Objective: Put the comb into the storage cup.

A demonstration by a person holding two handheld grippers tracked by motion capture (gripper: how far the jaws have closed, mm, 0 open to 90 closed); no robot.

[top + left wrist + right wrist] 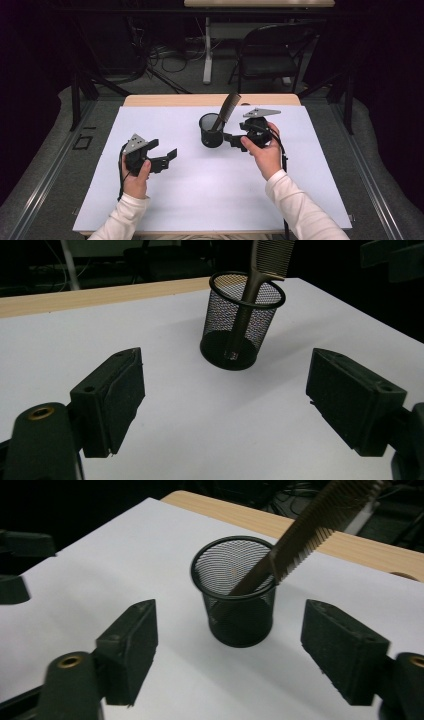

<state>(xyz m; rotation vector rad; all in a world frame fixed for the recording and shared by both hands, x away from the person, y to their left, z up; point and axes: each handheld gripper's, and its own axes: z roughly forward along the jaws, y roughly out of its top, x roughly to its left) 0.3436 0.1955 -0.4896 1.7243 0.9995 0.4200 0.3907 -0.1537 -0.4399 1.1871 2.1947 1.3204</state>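
Note:
A black mesh cup (211, 131) stands upright on the white sheet, a little behind the table's middle. A brown comb (227, 110) leans in it, teeth end up and tilted to the right. My right gripper (231, 140) is just right of the cup, jaws open and pointing at it with nothing between them. In the right gripper view the cup (240, 622) and comb (300, 535) lie beyond the open gripper (228, 615). My left gripper (164, 149) rests left of the cup, open and empty. Its own view shows the cup (220, 342) and comb (250, 295) ahead of the gripper (227, 385).
The white sheet (200, 195) covers most of the wooden table (165, 100). A black folding chair (270, 55), a table leg and cables stand on the floor behind. The other gripper shows at the edge of each gripper view (395, 260) (15, 565).

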